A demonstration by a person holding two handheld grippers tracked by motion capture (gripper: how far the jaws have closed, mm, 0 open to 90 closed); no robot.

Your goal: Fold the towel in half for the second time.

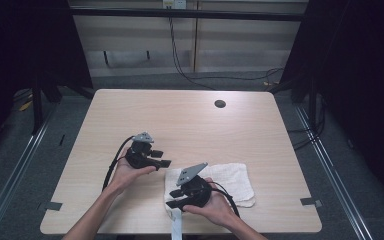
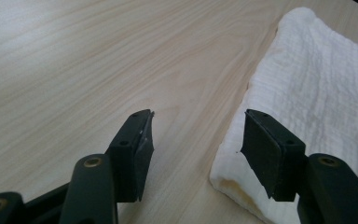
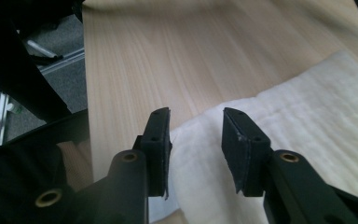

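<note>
White woven cloth (image 1: 225,182) lies folded on the near right part of the pale wooden worktop (image 1: 180,120), one strip of it hanging over the near edge.

Starting at the left, the left gripper (image 1: 161,159) sits just beside the cloth's left edge with its jaws spread and nothing between them. In the left gripper view (image 2: 193,140) bare wood fills the gap, and the cloth's folded corner (image 2: 307,107) lies behind and just past the right-hand jaw. If these jaws closed as they stand, they would likely miss the fabric or nip only the outermost fold, which could slip free when lifted.

Further right, the right gripper (image 1: 172,199) hovers over the cloth's near left corner, jaws partly apart and released. In the right gripper view (image 3: 196,140) the cloth's edge (image 3: 270,130) runs across the gap beneath the tips, though whether they touch it I cannot tell. The risk here, I judge, is catching a single layer, so the fold opens, or dragging the whole cloth towards the hanging strip and off the worktop.
</note>
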